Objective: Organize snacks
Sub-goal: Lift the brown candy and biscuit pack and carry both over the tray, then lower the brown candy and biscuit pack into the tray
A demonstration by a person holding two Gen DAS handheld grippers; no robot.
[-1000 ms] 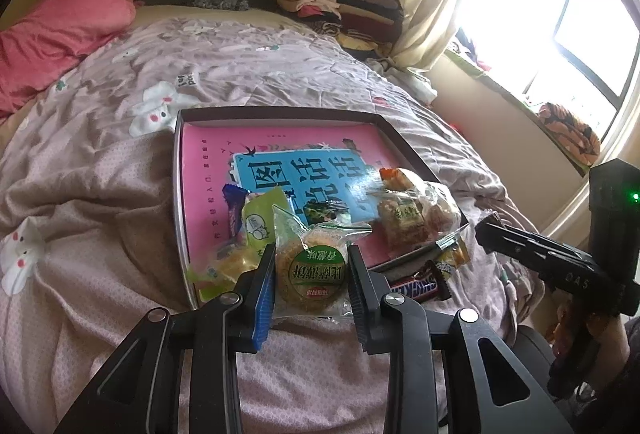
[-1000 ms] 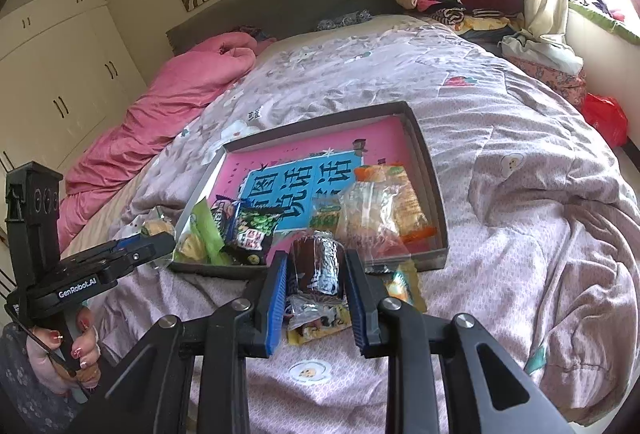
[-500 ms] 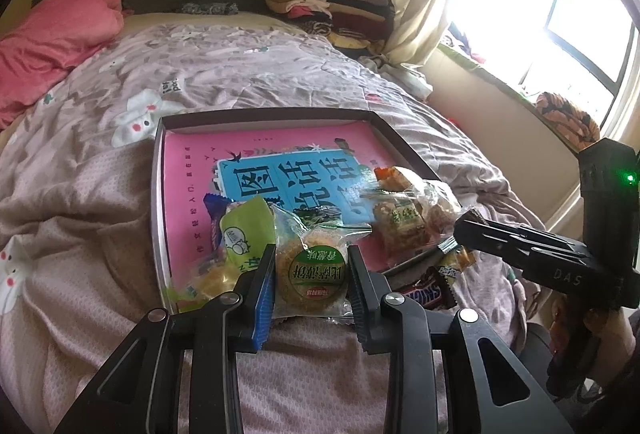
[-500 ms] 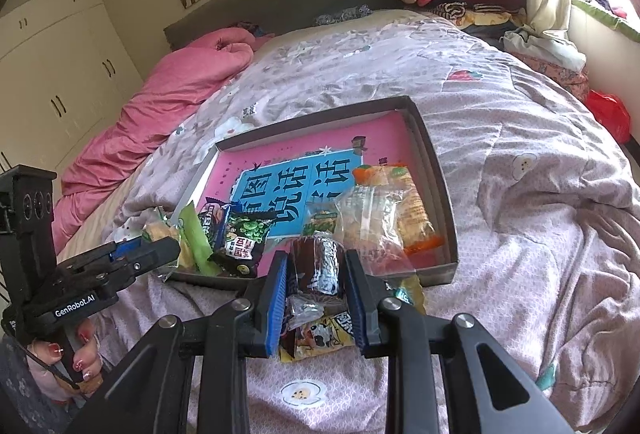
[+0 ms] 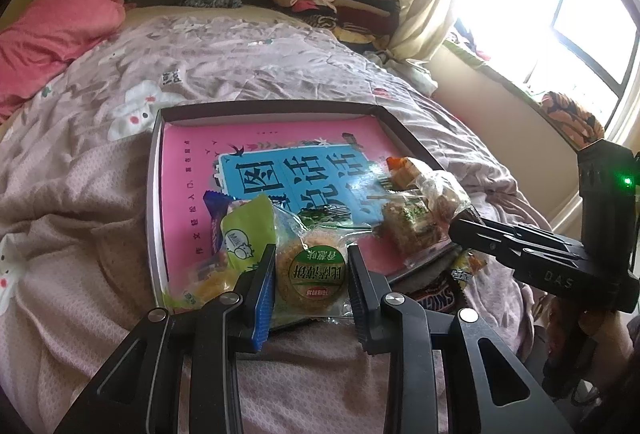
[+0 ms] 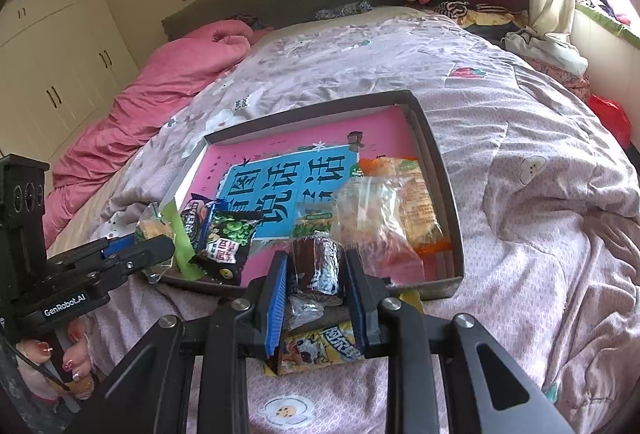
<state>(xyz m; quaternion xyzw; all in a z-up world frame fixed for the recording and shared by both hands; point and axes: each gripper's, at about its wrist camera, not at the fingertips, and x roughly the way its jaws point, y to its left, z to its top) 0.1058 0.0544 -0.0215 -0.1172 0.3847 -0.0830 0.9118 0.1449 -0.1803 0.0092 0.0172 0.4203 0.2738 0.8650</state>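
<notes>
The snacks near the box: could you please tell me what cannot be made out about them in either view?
- Snickers bar, left wrist view: mostly hidden by the left tongs and the box.
- Yellow packet, right wrist view: partly covered by the right tongs and their brown roll.
- Clear bag: contents blurred.

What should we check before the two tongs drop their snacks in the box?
1. Left tongs shut on the round cake packet: ok.
2. Right tongs shut on the dark cake roll: ok.
3. Bare room on the box floor: ok, the far half is bare.
4. Tongs apart from each other: ok.
5. Loose snacks left outside: not ok, yellow packet and Snickers bar lie on the quilt.
</notes>
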